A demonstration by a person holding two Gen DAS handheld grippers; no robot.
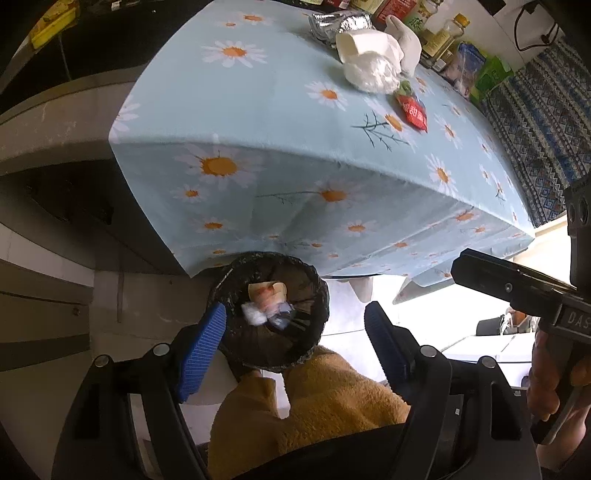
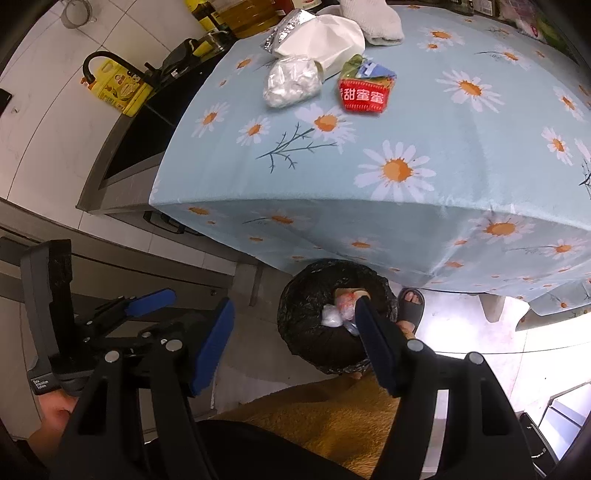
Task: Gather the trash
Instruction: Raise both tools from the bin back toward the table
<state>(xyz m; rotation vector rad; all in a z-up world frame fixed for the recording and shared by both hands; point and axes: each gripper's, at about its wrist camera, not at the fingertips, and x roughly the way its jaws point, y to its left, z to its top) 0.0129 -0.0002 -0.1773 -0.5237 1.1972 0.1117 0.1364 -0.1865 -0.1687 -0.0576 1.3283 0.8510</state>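
Note:
A black-lined trash bin (image 1: 269, 310) stands on the floor below the table's front edge, with crumpled wrappers (image 1: 267, 304) inside; it also shows in the right wrist view (image 2: 332, 321). My left gripper (image 1: 295, 332) is open and empty above the bin. My right gripper (image 2: 295, 332) is open and empty, just left of the bin. On the table lie a red snack packet (image 2: 364, 96), a clear plastic bag of white stuff (image 2: 291, 81), a white paper cup (image 2: 325, 40) and foil (image 2: 284, 27). The red packet also shows in the left wrist view (image 1: 413, 110).
The table (image 2: 443, 155) has a blue daisy cloth. Bottles and packets stand along its far edge (image 1: 443, 29). A white sock or cloth (image 2: 373, 18) lies behind the cup. A counter with a black sink (image 2: 147, 129) is to the left. My foot in a slipper (image 2: 410, 306) is beside the bin.

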